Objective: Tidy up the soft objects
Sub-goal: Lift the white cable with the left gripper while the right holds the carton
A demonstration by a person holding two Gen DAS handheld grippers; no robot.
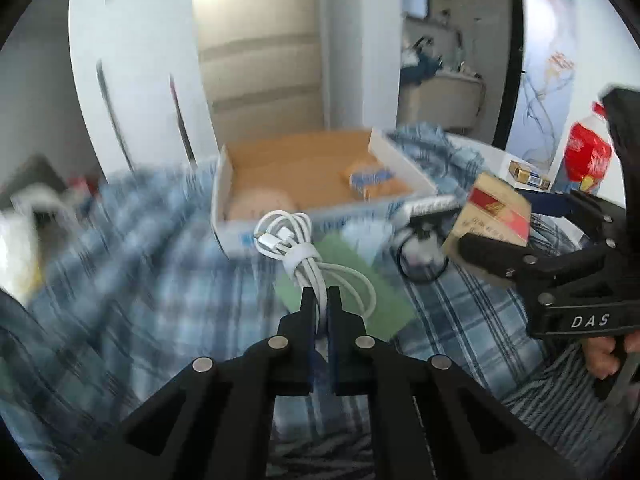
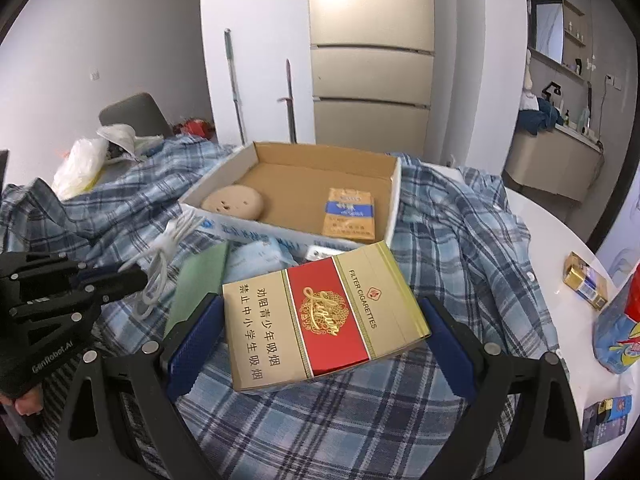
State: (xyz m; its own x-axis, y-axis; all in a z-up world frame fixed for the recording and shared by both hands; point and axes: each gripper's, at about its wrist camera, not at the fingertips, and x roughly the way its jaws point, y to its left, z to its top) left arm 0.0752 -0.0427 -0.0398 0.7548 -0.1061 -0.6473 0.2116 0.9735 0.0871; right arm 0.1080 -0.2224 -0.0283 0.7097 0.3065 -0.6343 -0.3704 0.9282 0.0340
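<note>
Left wrist view, white cable (image 1: 296, 248) pinched between fingers (image 1: 307, 312)

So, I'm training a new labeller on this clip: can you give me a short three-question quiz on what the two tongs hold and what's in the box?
1. True or false: the left tongs are shut on the white cable.
2. What do the right tongs grip? A) the red and gold cigarette pack B) a green card C) a plastic bag
3. Name the two things lying in the cardboard box.

Key: 1. True. 2. A. 3. A round beige pad and an orange and blue pack.
</note>
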